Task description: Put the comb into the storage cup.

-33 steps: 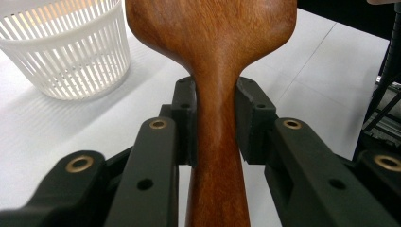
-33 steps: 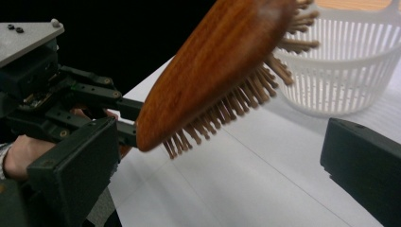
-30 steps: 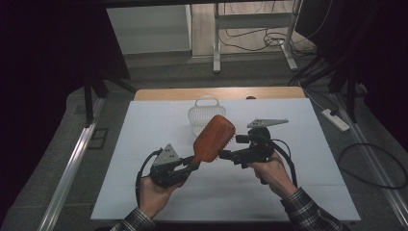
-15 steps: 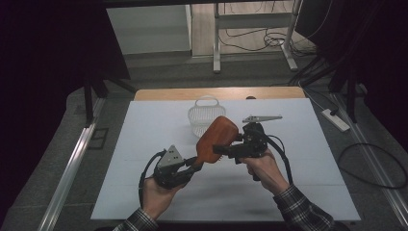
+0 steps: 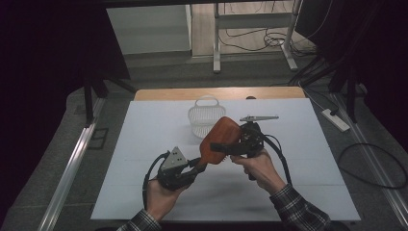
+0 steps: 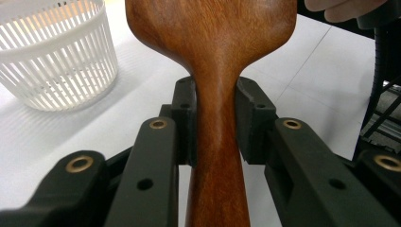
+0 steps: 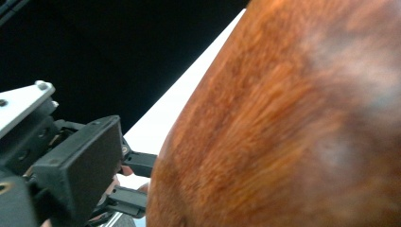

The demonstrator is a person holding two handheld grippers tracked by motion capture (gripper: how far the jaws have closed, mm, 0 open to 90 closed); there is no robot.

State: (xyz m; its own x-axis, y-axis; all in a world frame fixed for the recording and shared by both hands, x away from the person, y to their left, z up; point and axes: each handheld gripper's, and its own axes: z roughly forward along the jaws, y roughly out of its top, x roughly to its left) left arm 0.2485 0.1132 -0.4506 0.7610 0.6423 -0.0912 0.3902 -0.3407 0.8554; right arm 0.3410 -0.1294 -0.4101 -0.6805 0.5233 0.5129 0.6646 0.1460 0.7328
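1. The left claw [image 5: 199, 163] is clamped on the narrow neck of the wooden spatula [image 5: 220, 139]; in the left gripper view both pads [image 6: 186, 120] press the wood [image 6: 217, 94] from either side. Gripping the thin handle leaves the broad blade free, which suits a handover or a turn of the tool.
2. The spatula is held in the air above the middle of the bench [image 5: 144, 144], its blade slanting up and away from the person, just in front of the white basket [image 5: 206, 118].
3. The right claw [image 5: 226, 147] sits at the blade. Its jaws have just been closing a little, and the blade [image 7: 293, 118] lies right up against its camera, but I cannot tell whether the pads actually press on it.
4. The basket stands upright near the far edge of the bench, open side up, probably placed there as somewhere to put things.
5. A small grey tool [image 5: 259, 118] lies flat toward the far right of the bench, apart from both hands and untouched.
6. Both hands work close together over the near half, likely so that one claw steadies the spatula while the other takes it.
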